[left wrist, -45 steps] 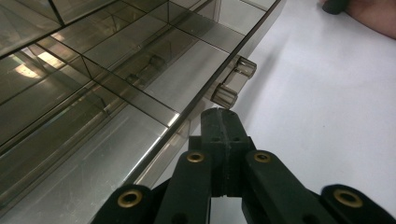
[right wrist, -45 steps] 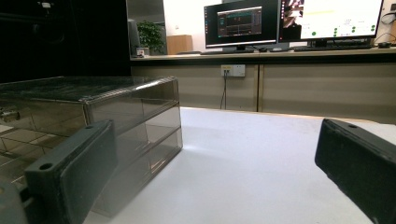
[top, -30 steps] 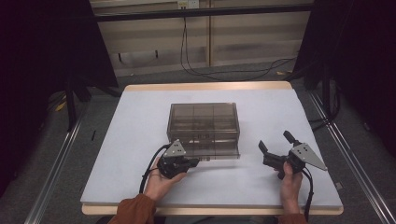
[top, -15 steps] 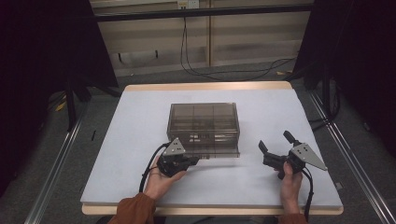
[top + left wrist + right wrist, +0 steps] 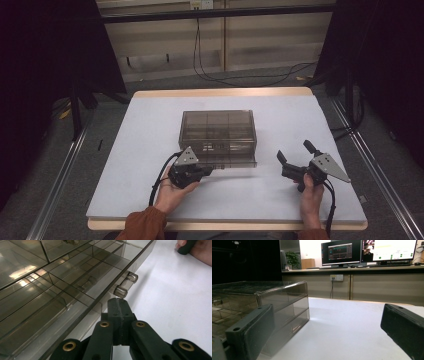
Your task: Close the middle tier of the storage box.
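A white table (image 5: 150, 150) stands in a dim room with cables on the floor behind it, and a smoky see-through drawer box (image 5: 218, 131) sits near its middle. The left gripper (image 5: 117, 305), held in a hand (image 5: 170, 192), has its jaws pressed together just beside the small knobs (image 5: 126, 285) at the box's near front edge. The right gripper (image 5: 295, 157) rests on the table to the right of the box, apart from it, its jaws spread wide with nothing between them.

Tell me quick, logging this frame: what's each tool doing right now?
Left tool: shut, jaws pressed together, holding nothing, right by the smoky drawer box handle.
Right tool: open, empty, beside the box.
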### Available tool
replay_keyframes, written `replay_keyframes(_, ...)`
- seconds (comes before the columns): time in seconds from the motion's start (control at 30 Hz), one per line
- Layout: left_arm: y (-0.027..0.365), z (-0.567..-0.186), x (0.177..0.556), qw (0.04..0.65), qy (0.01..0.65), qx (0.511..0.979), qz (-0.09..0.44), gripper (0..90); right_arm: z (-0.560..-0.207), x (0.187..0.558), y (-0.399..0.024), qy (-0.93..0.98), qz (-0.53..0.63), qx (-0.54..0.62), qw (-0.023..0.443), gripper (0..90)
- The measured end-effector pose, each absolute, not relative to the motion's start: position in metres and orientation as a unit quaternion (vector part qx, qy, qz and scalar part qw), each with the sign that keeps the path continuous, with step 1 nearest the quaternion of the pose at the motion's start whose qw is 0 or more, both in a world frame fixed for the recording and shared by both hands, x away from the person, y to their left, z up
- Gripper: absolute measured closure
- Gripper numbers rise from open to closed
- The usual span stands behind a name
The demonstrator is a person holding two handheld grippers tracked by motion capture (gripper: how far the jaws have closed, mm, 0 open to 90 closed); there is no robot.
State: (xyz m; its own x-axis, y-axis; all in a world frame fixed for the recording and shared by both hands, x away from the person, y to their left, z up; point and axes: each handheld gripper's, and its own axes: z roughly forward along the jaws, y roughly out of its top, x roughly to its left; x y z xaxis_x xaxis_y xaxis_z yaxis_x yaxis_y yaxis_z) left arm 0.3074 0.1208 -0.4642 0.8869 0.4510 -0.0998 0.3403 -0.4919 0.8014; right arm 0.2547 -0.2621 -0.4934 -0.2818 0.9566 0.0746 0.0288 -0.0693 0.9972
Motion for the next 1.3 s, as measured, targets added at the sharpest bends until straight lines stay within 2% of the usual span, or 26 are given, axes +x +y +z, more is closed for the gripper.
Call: replay_keyframes(1.3,0.122,-0.462,0.32,0.453,0.248,0.854,0.063,90.0,-0.493,0.256,-0.263,0.552,0.581,0.447,0.398,0.0)
